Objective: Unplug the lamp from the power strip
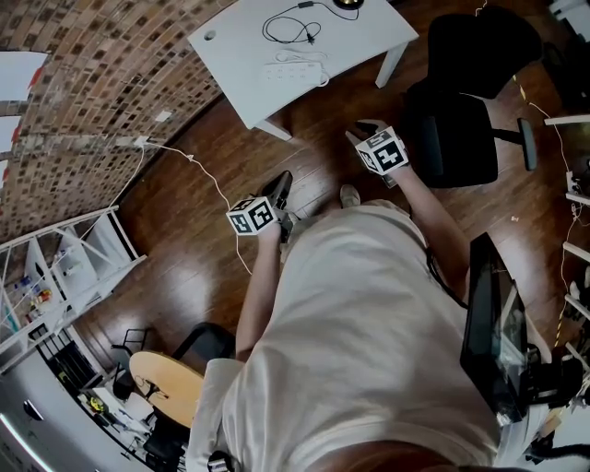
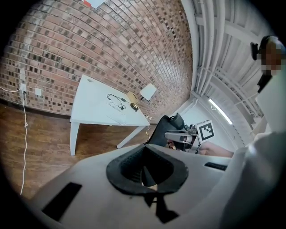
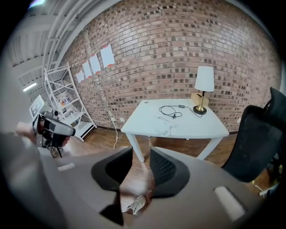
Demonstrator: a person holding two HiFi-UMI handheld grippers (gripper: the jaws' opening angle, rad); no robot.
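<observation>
A white table [image 1: 247, 48] stands against the brick wall, well ahead of both grippers. On it lie a white power strip [image 1: 295, 69] and a coiled black cord [image 1: 290, 26]. The lamp [image 3: 203, 87], with a white shade and brass base, stands at the table's far right corner. My right gripper [image 3: 140, 154] is open with nothing between its jaws; only floor and a shoe show through the gap. My left gripper [image 2: 144, 150] has its jaws together and holds nothing. Both hang over the wooden floor, far from the table, left gripper [image 1: 279, 189] and right gripper [image 1: 367, 129].
A black office chair [image 1: 461, 111] stands right of the table, close to my right gripper. A white cable [image 1: 207, 180] runs from a wall outlet across the floor. A white shelf rack [image 1: 64, 267] is at the left, a round wooden stool [image 1: 166, 383] and a monitor [image 1: 489, 323] behind.
</observation>
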